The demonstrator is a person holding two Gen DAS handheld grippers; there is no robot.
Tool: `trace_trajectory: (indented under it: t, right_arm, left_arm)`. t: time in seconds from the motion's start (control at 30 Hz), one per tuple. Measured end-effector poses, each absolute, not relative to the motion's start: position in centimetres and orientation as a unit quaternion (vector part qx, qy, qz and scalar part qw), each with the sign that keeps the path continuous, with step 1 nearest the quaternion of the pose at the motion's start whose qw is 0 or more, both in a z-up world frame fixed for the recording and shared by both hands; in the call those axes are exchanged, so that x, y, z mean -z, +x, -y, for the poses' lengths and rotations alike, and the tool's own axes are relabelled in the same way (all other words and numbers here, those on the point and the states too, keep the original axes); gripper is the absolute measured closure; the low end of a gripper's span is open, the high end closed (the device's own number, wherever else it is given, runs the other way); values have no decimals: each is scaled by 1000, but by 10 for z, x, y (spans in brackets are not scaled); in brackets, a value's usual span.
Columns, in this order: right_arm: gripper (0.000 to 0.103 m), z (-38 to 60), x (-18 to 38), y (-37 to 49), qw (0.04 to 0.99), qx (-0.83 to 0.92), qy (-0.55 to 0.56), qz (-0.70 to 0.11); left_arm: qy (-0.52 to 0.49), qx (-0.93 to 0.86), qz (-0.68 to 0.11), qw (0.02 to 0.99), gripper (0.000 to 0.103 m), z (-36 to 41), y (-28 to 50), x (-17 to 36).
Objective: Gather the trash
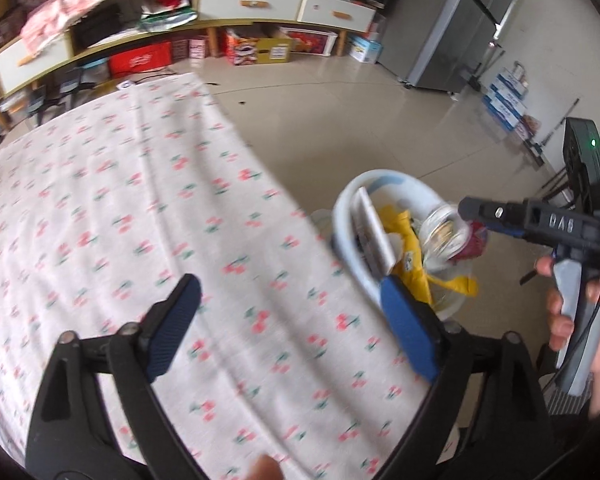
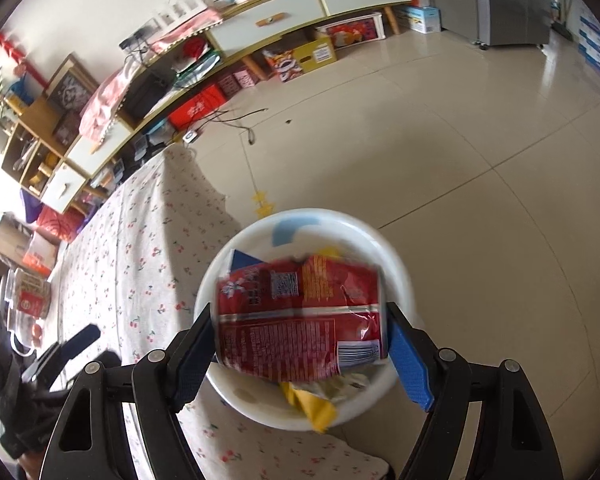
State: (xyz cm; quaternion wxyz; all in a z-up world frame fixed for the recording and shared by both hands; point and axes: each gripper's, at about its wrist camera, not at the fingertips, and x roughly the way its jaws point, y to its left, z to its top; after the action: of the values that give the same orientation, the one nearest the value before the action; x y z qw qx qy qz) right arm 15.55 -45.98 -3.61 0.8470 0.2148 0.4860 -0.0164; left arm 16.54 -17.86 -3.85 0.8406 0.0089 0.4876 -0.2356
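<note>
A red snack wrapper (image 2: 300,320) hangs blurred between the wide-apart fingers of my right gripper (image 2: 300,354), right above a white and light-blue bin (image 2: 396,264) beside the table. I cannot tell if a finger still touches it. The bin (image 1: 350,240) holds a yellow wrapper (image 1: 410,256) and other trash. In the left wrist view my right gripper (image 1: 470,210) reaches over the bin from the right with the wrapper (image 1: 474,240) at its tip. My left gripper (image 1: 288,320) is open and empty above the cherry-print tablecloth (image 1: 120,220).
The table edge runs next to the bin. A long low cabinet (image 1: 252,4) with boxes under it lines the far wall. A grey fridge (image 1: 460,24) stands at the right. Stacked cartons (image 1: 508,96) sit on the tiled floor.
</note>
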Motion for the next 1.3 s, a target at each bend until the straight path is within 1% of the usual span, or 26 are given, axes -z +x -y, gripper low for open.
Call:
trace_trajectory:
  t: [0.07, 0.1, 0.27, 0.43, 0.63, 0.77, 0.87, 1.0, 1.1, 1.3]
  right_arm:
    - [12, 459, 34, 156, 849, 21, 219, -480]
    - [11, 460, 32, 155, 851, 24, 218, -477]
    - [11, 460, 24, 138, 855, 42, 219, -467]
    - [11, 445, 7, 107, 858, 52, 227, -458]
    - [11, 386, -30, 69, 885, 51, 164, -432]
    - [11, 331, -44, 37, 908, 43, 98, -405]
    - [11, 299, -47, 17, 921, 44, 61, -383]
    - [11, 273, -45, -5, 938, 34, 43, -341]
    - [11, 261, -40, -12, 944, 29, 29, -326]
    - [11, 254, -16, -3, 939, 24, 28, -342]
  left_arm:
    - [6, 221, -487, 845, 2, 168, 162, 39]
    - [6, 216, -487, 846, 2, 164, 159, 39]
    - [10, 180, -490, 853, 1, 142, 144, 37]
    - [26, 144, -480, 865, 1, 116, 120, 24]
    - [28, 110, -451, 885, 1, 86, 82, -1]
    - [24, 92, -444, 891, 1, 67, 59, -6]
    - [8, 77, -435, 897, 1, 54, 46, -12]
    - [8, 47, -407, 912, 1, 37, 28, -18]
    - [5, 18, -389, 921, 1, 23, 19, -17]
    - [6, -17, -356, 934, 1, 13, 12, -19]
